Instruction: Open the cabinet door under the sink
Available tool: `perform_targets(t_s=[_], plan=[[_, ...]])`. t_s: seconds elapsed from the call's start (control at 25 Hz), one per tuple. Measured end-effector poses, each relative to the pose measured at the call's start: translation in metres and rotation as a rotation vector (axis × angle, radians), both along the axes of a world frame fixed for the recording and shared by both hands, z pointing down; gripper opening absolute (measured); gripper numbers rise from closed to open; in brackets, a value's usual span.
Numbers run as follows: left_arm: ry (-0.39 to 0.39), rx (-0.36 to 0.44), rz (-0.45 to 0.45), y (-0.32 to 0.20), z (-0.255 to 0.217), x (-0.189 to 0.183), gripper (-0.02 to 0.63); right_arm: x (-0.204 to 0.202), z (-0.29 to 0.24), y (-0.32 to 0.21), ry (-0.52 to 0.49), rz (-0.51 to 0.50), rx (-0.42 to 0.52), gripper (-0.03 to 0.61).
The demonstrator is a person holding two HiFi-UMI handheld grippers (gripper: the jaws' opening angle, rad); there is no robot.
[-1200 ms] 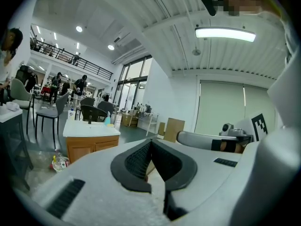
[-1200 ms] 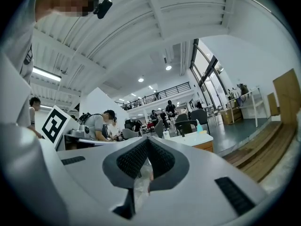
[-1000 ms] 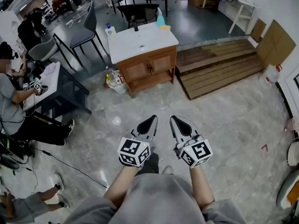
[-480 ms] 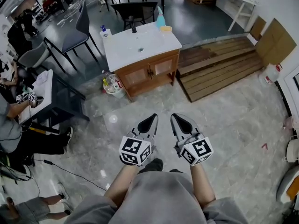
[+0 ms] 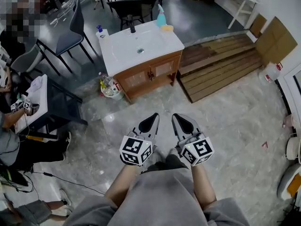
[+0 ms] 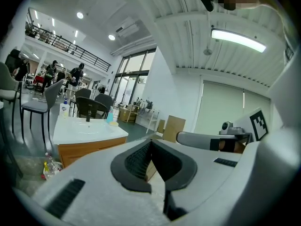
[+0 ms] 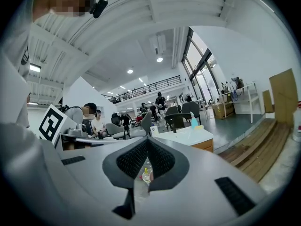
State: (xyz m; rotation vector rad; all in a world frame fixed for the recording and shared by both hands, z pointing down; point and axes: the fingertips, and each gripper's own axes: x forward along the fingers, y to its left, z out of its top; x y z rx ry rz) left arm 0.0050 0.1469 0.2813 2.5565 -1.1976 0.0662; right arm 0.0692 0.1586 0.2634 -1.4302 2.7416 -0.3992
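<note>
**Both claws shut and empty, nearer the sink cabinet**

Compared with a second ago, the sink cabinet (image 5: 146, 79) sits larger and a little further left in the head view, and the seated person (image 5: 8, 142) at the left has slid closer to the frame edge. The left claw (image 5: 151, 119) and right claw (image 5: 178, 119) keep the same side-by-side pose in front of the person's body. Both point toward the cabinet and are well apart from it.

Each claw's jaws are pressed together at the tips with nothing pinched. The left gripper view shows the left claw (image 6: 150, 143) closed, with the cabinet's wood front (image 6: 87, 149) off to its left. The right gripper view shows the right claw (image 7: 147, 143) closed, with the cabinet off to its right.

The two cabinet doors (image 5: 162, 68) under the white tabletop (image 5: 120, 51) are closed, their handles meeting at the middle.

A wide stretch of marble floor (image 5: 225, 126) lies bare between the claws and the doors. A bin (image 5: 109, 89) of bottles stands just beside the cabinet's left corner. A wooden platform (image 5: 221, 67) borders its right side. A dark tabletop (image 5: 60, 100) closes in the floor at the left.
</note>
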Motion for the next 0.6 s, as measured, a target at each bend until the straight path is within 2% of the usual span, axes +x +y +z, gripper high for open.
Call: perform_targets(t_s=[0.28, 0.6], plan=[[-0.001, -0.025, 0.006, -0.041, 0.015, 0.007, 0.008, 0.006, 0.014, -0.045, 0.000, 0.001, -0.023, 0.011], [-0.007, -0.067, -0.022, -0.111, 0.036, 0.015, 0.008, 0.013, 0.034, -0.118, -0.007, -0.034, -0.056, 0.011]])
